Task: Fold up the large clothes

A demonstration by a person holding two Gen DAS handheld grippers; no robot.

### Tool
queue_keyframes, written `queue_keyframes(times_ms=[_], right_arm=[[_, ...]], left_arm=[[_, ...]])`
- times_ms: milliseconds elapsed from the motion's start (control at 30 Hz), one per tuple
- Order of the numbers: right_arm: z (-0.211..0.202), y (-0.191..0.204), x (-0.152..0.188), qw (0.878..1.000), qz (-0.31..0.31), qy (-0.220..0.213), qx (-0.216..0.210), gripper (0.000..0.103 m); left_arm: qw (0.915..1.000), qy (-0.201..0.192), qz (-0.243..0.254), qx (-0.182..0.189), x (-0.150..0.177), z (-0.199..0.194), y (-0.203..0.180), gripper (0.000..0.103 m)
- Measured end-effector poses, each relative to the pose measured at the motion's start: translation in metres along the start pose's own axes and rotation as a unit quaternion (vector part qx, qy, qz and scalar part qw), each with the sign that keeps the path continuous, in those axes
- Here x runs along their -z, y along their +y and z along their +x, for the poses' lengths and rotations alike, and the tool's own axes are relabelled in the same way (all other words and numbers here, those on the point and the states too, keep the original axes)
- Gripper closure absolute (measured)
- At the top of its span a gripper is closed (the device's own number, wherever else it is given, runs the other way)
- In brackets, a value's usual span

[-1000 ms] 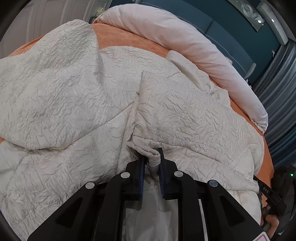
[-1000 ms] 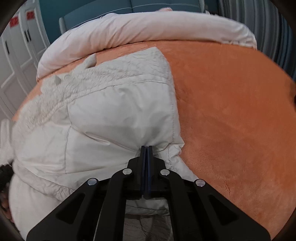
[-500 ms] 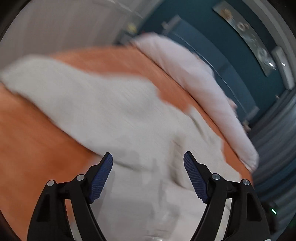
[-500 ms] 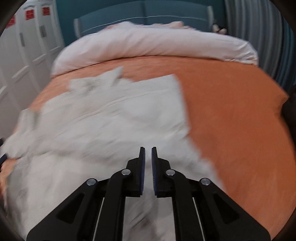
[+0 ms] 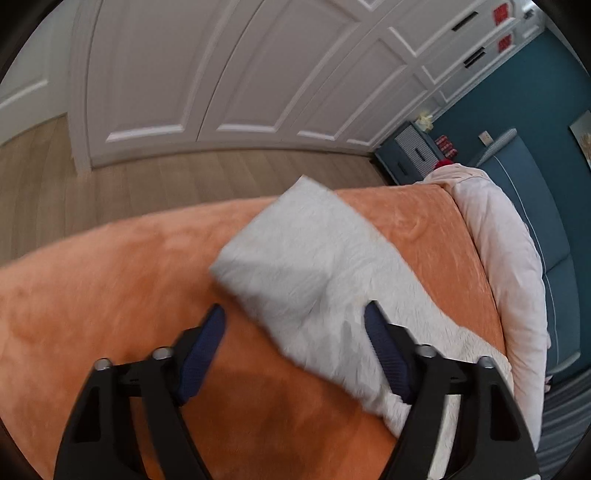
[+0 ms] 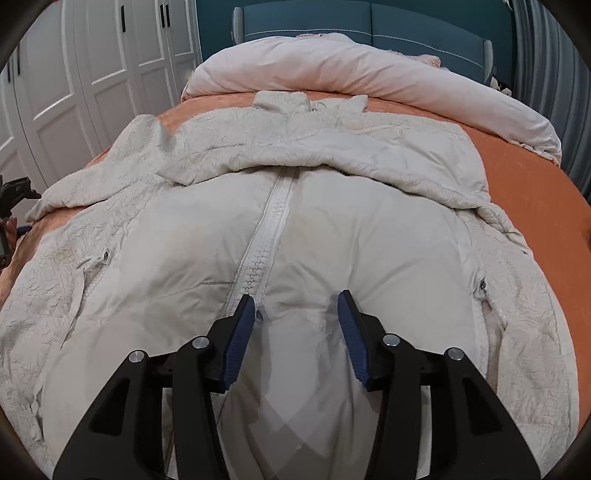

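Note:
A large cream puffer coat (image 6: 332, 221) lies front-up on the orange bedspread (image 6: 535, 177), zipper (image 6: 266, 236) running down its middle, both sleeves folded across the chest. My right gripper (image 6: 297, 306) is open and empty, hovering just above the coat's lower front beside the zipper. In the left wrist view a sleeve of the coat (image 5: 314, 258) sticks out over the bedspread (image 5: 110, 295). My left gripper (image 5: 295, 317) is open and empty, its jaws on either side of the sleeve, above it.
A rolled pale pink duvet (image 6: 369, 70) lies across the head of the bed before a blue headboard (image 6: 332, 14). White wardrobe doors (image 5: 221, 74) and wooden floor (image 5: 184, 177) are on the left. A blue nightstand (image 5: 410, 155) stands by the bed.
Both grippers let go of the coat and opened. The left swung out to the left sleeve and bed edge. The right pulled back over the coat's middle.

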State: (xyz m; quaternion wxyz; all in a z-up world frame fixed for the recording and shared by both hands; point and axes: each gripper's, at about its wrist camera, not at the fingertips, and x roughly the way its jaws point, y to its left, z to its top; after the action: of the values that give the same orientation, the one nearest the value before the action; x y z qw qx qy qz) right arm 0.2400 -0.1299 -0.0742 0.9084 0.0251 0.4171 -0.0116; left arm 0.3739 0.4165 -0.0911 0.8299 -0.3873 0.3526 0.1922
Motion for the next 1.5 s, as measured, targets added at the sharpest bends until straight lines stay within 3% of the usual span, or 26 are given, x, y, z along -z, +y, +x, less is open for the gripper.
queue_keyframes(times_ms=[33,67,100,200,267,300,333,400,467,533,600,667,700,733,800,933,1033,1167,1300,1367,1400,1433,1500], right_arm=[[0.001,-0.002,0.000,1.000,0.004,0.000,-0.005,0.057],[0.001,-0.003,0.002,1.000,0.007,0.000,-0.008,0.057],[0.002,-0.004,0.001,1.000,0.010,0.001,-0.010,0.057],[0.003,-0.005,0.003,1.000,0.012,-0.001,-0.013,0.057],[0.002,-0.006,0.004,1.000,0.016,-0.004,-0.016,0.056],[0.002,-0.007,0.005,1.000,0.019,-0.005,-0.019,0.056],[0.002,-0.008,0.005,0.999,0.022,-0.006,-0.023,0.057],[0.001,-0.012,0.004,0.999,0.034,-0.008,-0.034,0.057],[-0.003,-0.015,0.003,0.998,0.043,-0.010,-0.040,0.057],[-0.010,-0.020,0.002,0.997,0.059,-0.013,-0.048,0.057],[-0.022,-0.031,0.005,0.994,0.092,-0.018,-0.065,0.056],[-0.034,-0.047,0.009,0.989,0.124,-0.019,-0.075,0.056],[-0.041,-0.056,0.011,0.987,0.137,-0.017,-0.076,0.055],[-0.045,-0.063,0.012,0.987,0.144,-0.017,-0.075,0.054],[-0.058,-0.083,0.013,0.986,0.155,-0.020,-0.063,0.048],[-0.068,-0.115,-0.001,0.987,0.153,-0.023,-0.050,0.042],[-0.059,-0.130,-0.028,0.986,0.159,-0.022,-0.049,0.035],[-0.023,-0.140,-0.071,0.981,0.180,-0.010,-0.066,0.034],[0.027,-0.129,-0.102,0.985,0.166,0.022,-0.038,0.030],[0.053,-0.118,-0.113,0.987,0.150,0.045,-0.033,0.052],[0.063,-0.112,-0.120,0.988,0.137,0.063,-0.035,0.079],[0.061,-0.106,-0.129,0.990,0.125,0.056,-0.024,0.087],[0.032,-0.100,-0.149,0.993,0.104,-0.011,-0.049,0.096]], left_arm=[[0.9999,0.008,0.013,0.008,-0.002,0.002,-0.007,0.069],[0.9996,0.013,0.024,0.012,-0.004,0.001,-0.014,0.078],[0.9990,0.009,0.037,0.023,-0.005,-0.004,-0.025,0.096],[0.9900,-0.036,0.111,0.079,-0.006,-0.046,-0.079,0.100],[0.9741,-0.060,0.182,0.120,0.008,-0.083,-0.133,0.100],[0.9644,-0.069,0.212,0.142,0.018,-0.101,-0.158,0.100],[0.9481,-0.077,0.252,0.178,0.038,-0.126,-0.196,0.100],[0.9245,-0.075,0.293,0.232,0.071,-0.156,-0.244,0.100],[0.8937,-0.052,0.336,0.293,0.125,-0.182,-0.299,0.100],[0.8705,-0.010,0.363,0.332,0.174,-0.188,-0.336,0.099],[0.8486,0.040,0.400,0.344,0.241,-0.183,-0.365,0.095],[0.8303,0.088,0.441,0.330,0.308,-0.167,-0.376,0.086],[0.8253,0.111,0.451,0.321,0.333,-0.156,-0.375,0.073],[0.8239,0.132,0.456,0.309,0.354,-0.146,-0.372,0.062],[0.8320,0.167,0.446,0.285,0.383,-0.126,-0.350,0.059],[0.8570,0.204,0.388,0.270,0.368,-0.109,-0.307,0.049],[0.8789,0.177,0.372,0.240,0.333,-0.103,-0.286,0.047],[0.9061,0.123,0.368,0.169,0.281,-0.082,-0.262,0.047],[0.9250,0.086,0.353,0.109,0.243,-0.058,-0.240,0.047],[0.9305,0.079,0.345,0.093,0.234,-0.046,-0.237,0.048],[0.9329,0.078,0.341,0.085,0.229,-0.039,-0.236,0.048],[0.9338,0.077,0.340,0.081,0.228,-0.034,-0.237,0.049],[0.9341,0.073,0.341,0.078,0.225,-0.026,-0.239,0.049]])
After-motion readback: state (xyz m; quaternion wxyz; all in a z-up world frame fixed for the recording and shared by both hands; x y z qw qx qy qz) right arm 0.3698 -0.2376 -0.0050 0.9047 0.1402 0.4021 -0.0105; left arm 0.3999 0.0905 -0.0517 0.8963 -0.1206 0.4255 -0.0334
